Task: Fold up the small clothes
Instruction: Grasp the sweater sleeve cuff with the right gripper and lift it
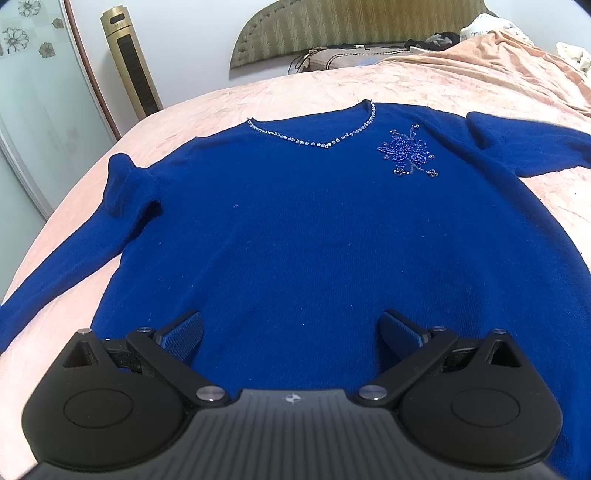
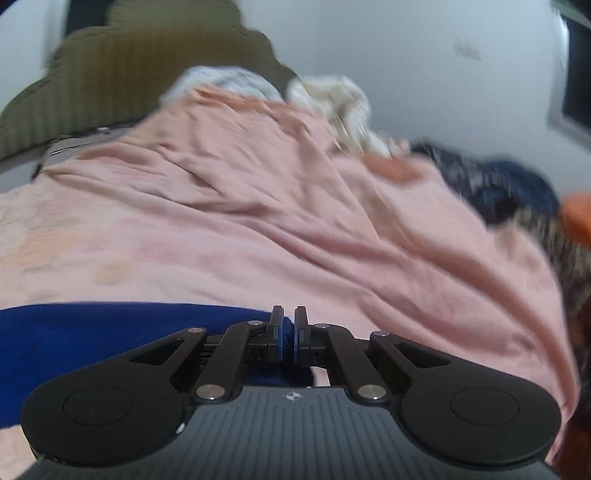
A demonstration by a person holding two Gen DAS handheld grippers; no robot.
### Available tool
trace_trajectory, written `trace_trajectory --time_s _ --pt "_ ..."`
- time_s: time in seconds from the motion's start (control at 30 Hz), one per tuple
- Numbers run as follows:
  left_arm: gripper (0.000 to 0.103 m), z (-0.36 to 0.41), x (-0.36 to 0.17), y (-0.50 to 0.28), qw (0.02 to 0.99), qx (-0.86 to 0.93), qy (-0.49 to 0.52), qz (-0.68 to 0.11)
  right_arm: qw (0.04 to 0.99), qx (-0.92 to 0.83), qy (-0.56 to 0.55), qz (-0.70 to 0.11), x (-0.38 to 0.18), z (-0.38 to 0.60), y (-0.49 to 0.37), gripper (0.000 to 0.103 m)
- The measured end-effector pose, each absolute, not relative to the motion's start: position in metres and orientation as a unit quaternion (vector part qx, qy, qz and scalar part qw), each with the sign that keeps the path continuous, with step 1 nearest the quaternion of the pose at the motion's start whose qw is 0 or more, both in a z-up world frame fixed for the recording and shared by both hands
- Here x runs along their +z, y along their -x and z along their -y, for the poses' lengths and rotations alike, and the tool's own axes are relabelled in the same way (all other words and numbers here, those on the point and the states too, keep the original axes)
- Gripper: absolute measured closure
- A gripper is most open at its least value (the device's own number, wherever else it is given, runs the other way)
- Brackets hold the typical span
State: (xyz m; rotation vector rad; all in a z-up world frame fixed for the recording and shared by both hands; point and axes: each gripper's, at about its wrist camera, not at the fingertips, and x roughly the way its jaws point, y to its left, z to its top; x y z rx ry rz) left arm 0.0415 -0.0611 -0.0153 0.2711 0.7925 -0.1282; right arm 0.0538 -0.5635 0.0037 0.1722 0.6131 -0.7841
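Note:
A royal-blue V-neck sweater (image 1: 295, 229) lies flat, front up, on a pink bedspread (image 1: 332, 85). It has a beaded neckline and a beaded flower (image 1: 406, 151) on the chest. Its sleeves spread to both sides. My left gripper (image 1: 291, 332) is open and empty, hovering over the sweater's lower body. In the right wrist view, my right gripper (image 2: 289, 328) is shut on a blue edge of the sweater (image 2: 110, 332), at its right end; which part of the garment it is I cannot tell.
A padded olive headboard (image 1: 354, 26) and a pillow (image 1: 354, 55) stand at the bed's far end. A gold tower fan (image 1: 131, 62) and a glass door (image 1: 37, 110) are at the left. Loose clothes (image 2: 498, 184) are heaped at the bed's right side.

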Motion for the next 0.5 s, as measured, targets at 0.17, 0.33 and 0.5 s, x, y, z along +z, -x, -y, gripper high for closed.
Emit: trace_trajectory --time_s 0.17,0.33,0.5 --pt "0.000 0.065 -0.015 -0.042 0.912 -0.063 -0.139 -0.382 0.865 -0.407 -0.167 -0.243 -0.009 0.562 -0.019 0.038" --pt "0.000 0.069 -0.015 -0.043 0.911 -0.067 -0.143 -0.380 0.849 -0.309 -0.390 -0.178 -0.017 0.560 0.023 0.036" --pt "0.000 0.072 -0.016 -0.043 0.910 -0.069 -0.146 -0.383 0.801 -0.205 -0.532 -0.183 -0.055 0.546 0.013 0.035"
